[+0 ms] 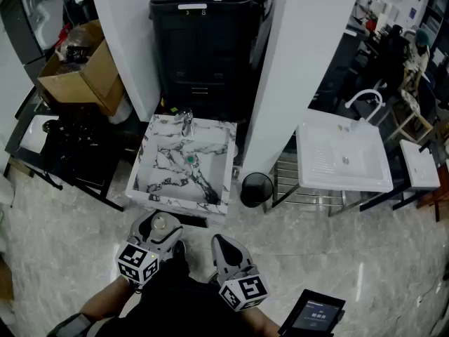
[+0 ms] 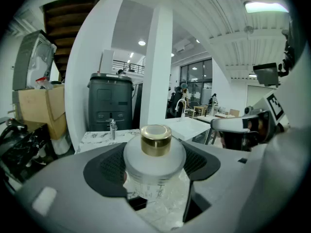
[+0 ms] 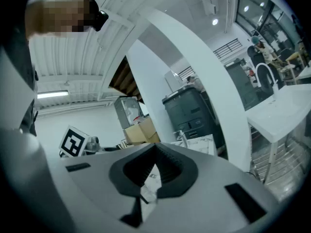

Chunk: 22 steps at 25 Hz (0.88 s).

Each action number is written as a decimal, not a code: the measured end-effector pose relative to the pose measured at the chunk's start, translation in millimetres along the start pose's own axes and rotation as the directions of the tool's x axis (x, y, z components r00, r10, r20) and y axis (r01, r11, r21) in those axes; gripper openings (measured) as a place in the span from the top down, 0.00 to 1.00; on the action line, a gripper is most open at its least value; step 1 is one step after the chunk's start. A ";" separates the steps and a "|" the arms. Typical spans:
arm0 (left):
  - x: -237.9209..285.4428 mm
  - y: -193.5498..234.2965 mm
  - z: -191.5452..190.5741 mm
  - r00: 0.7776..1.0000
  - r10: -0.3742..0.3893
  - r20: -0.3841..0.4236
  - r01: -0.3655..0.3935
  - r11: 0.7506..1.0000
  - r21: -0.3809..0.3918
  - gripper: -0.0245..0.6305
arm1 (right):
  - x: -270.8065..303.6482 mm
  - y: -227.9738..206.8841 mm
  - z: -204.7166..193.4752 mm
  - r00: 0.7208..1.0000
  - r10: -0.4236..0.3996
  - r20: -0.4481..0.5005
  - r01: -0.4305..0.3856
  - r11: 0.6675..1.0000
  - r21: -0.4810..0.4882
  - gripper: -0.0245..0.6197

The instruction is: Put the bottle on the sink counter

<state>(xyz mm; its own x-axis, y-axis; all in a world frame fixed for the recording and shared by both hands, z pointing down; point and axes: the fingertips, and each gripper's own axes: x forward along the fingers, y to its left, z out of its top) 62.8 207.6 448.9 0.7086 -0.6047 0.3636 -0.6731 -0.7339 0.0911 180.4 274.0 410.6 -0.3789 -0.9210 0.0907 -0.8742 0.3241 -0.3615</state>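
A frosted bottle with a gold cap (image 2: 155,141) stands upright between the jaws of my left gripper (image 2: 153,165), which is shut on it. In the head view that gripper (image 1: 157,232) hovers low over the floor just in front of the marble-patterned sink counter (image 1: 158,196), with the bottle's cap (image 1: 160,222) showing at its tip. The counter's basin has a chrome faucet (image 1: 187,122) at its far edge. My right gripper (image 1: 226,248) is beside the left one, shut with nothing in it; in its own view the pads (image 3: 167,171) nearly meet.
Behind the marble sink stands a tall black bin (image 1: 203,44) between white pillars. A cardboard box (image 1: 81,72) and black clutter lie to the left. A small round black waste bin (image 1: 256,189) and a white sink (image 1: 342,160) stand to the right. A tablet (image 1: 314,314) lies bottom right.
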 end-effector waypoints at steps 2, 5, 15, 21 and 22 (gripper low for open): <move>-35.9 -5.2 -9.0 1.000 0.007 -0.012 -0.007 0.999 -0.040 0.44 | -1.8 25.2 -4.2 0.999 0.042 -0.024 -0.042 0.999 -0.005 0.97; -77.4 -10.8 -19.9 1.000 0.012 -0.012 -0.013 0.996 -0.088 0.44 | -3.7 54.0 -11.8 0.996 0.073 -0.059 -0.074 0.997 -0.009 0.97; -134.4 -5.7 -45.9 1.000 0.013 0.011 -0.012 0.996 -0.083 0.44 | 6.6 109.3 -38.0 0.988 0.078 -0.130 -0.083 0.996 -0.032 0.97; -143.5 7.2 -42.0 1.000 -0.009 0.028 0.011 0.998 -0.069 0.44 | 15.7 124.4 -35.7 0.992 0.069 -0.108 -0.073 0.997 -0.028 0.97; -144.6 10.2 -40.6 0.999 -0.012 0.030 0.014 0.998 -0.062 0.44 | 17.2 125.9 -33.1 0.994 0.061 -0.096 -0.064 0.998 -0.026 0.97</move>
<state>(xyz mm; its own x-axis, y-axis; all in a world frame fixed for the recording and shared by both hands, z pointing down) -55.1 300.1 434.9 0.7229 -0.6045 0.3346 -0.6747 -0.7220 0.1532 53.8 306.1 397.5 -0.4588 -0.8745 0.1572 -0.8560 0.3876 -0.3421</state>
